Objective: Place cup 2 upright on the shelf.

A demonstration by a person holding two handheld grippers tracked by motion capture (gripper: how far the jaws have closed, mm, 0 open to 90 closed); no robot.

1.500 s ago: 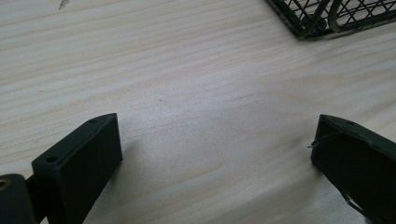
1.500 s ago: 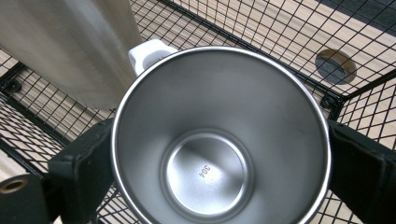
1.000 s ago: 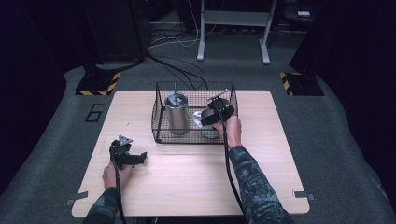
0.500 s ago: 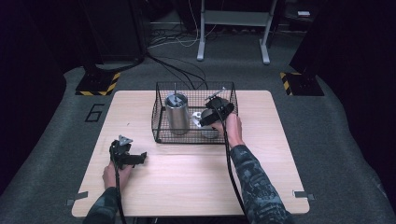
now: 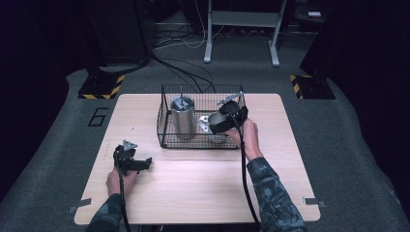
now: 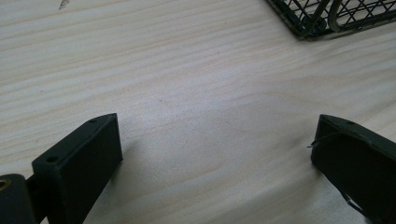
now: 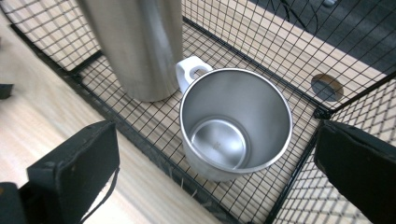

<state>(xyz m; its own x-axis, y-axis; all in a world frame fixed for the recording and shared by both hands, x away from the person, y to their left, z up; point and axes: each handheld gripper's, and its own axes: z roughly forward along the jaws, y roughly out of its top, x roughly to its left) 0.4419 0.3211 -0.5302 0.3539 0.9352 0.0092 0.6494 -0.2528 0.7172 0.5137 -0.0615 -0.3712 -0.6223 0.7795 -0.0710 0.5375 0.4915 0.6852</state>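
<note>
A black wire basket [image 5: 167, 121] stands at the middle of the wooden table. Inside it are a tall steel tumbler [image 5: 183, 120] with a lid and a steel mug [image 5: 213, 119] with a white handle [image 7: 190, 72]. My right gripper [image 5: 219, 125] hovers over the basket's right half, open, its jaws wide on either side of the empty mug [image 7: 236, 126], touching nothing. The tumbler [image 7: 135, 42] stands just beside the mug's handle. My left gripper [image 5: 146, 163] rests low on the table's front left, open over bare wood [image 6: 210, 93] with nothing between its jaws.
The basket's near corner [image 6: 317, 18] lies ahead of the left gripper. A round hole [image 7: 327, 86] shows in the tabletop behind the basket. Cables and a metal stand [image 5: 241, 34] sit on the floor beyond the table. Hazard-striped bases [image 5: 101, 87] flank the far corners.
The right gripper has barely shifted above the mug. The left gripper lies where it was.
</note>
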